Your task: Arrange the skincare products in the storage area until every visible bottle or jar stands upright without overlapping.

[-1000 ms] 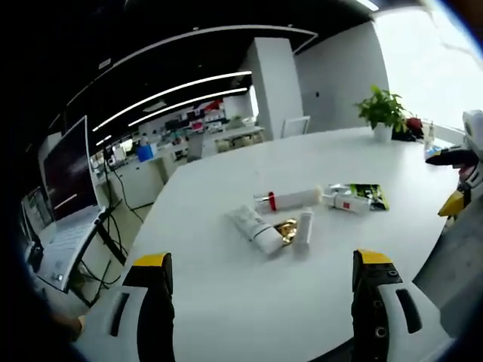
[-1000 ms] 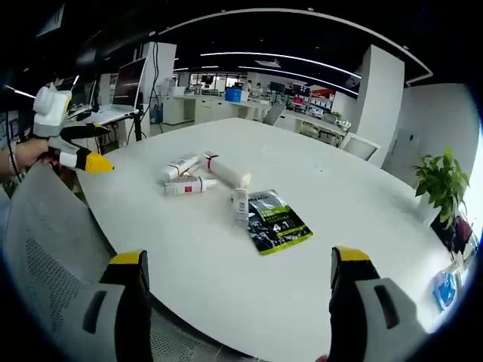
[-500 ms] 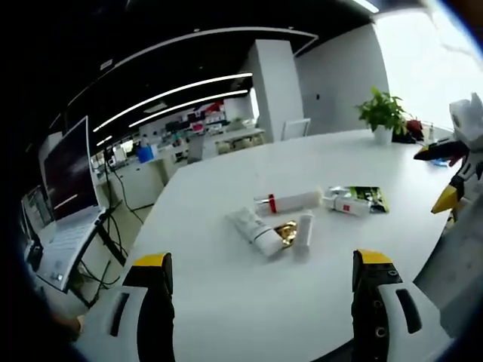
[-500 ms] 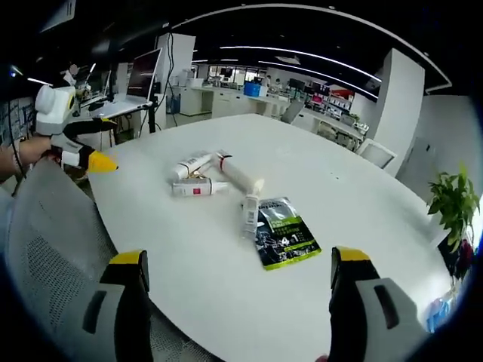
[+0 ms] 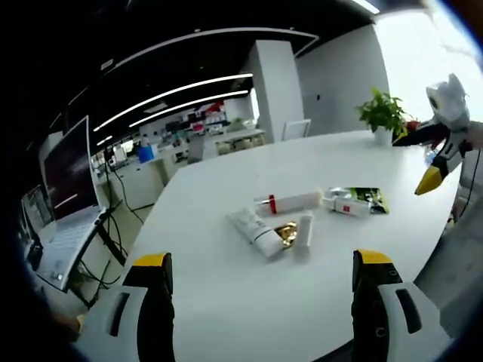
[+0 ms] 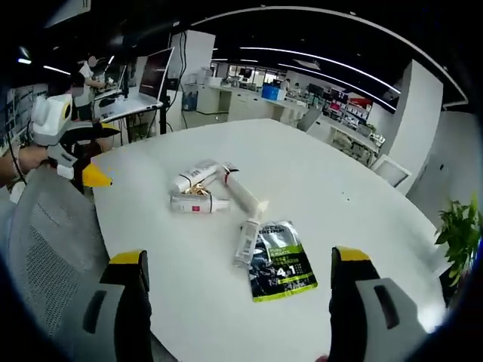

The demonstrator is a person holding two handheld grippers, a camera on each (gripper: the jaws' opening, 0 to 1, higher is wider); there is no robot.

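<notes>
Both claws are spread wide and hold nothing: the left claw (image 5: 260,302) and the right claw (image 6: 236,302) hover over the near edge of the white counter (image 5: 226,302). Further out, several skincare tubes (image 6: 198,202) lie flat in a loose cluster mid-counter, one touching a green sachet (image 6: 281,261). A potted plant (image 5: 383,113) stands at the counter's far edge.

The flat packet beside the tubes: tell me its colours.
The packet is black and green with white print, clearest in the right gripper view.
</notes>
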